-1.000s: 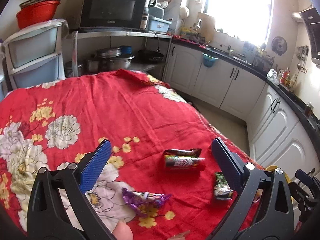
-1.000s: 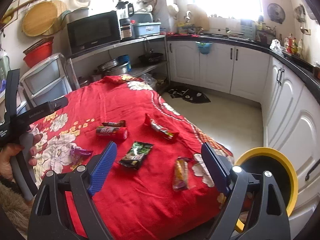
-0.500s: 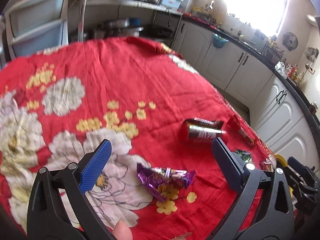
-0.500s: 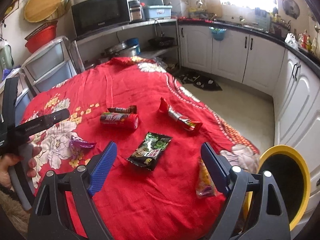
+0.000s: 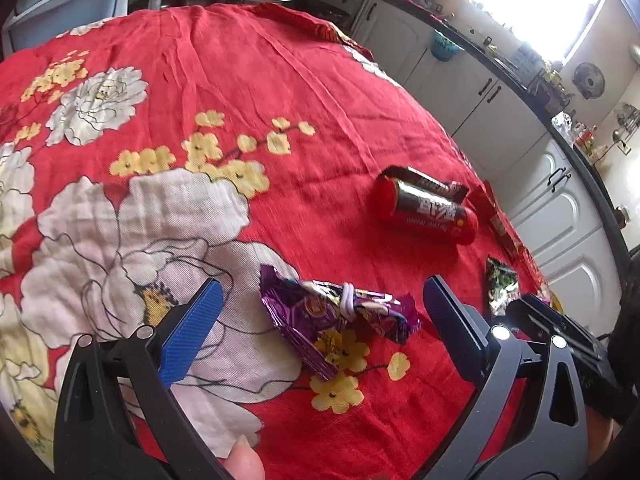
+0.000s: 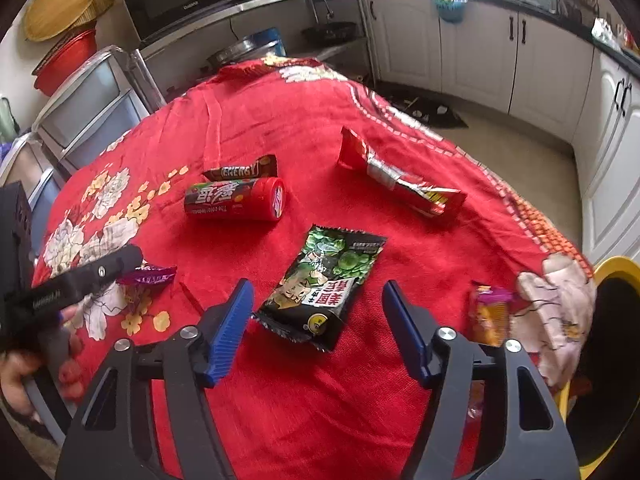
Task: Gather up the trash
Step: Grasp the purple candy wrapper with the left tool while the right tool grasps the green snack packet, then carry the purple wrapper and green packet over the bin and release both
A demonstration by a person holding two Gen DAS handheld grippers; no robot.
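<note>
With my left gripper (image 5: 320,312) spread wide around the purple wrapper (image 5: 336,316) and my right gripper (image 6: 316,312), jaws just narrowing, still clear of the green packet (image 6: 324,280) between them, nothing seems binned yet, though the yellow bin (image 6: 612,276) is mostly hidden.

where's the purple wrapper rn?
Left wrist view: purple wrapper lies on the red floral cloth, between the open left gripper's fingers, untouched. Right wrist view: far left, under that gripper.
</note>
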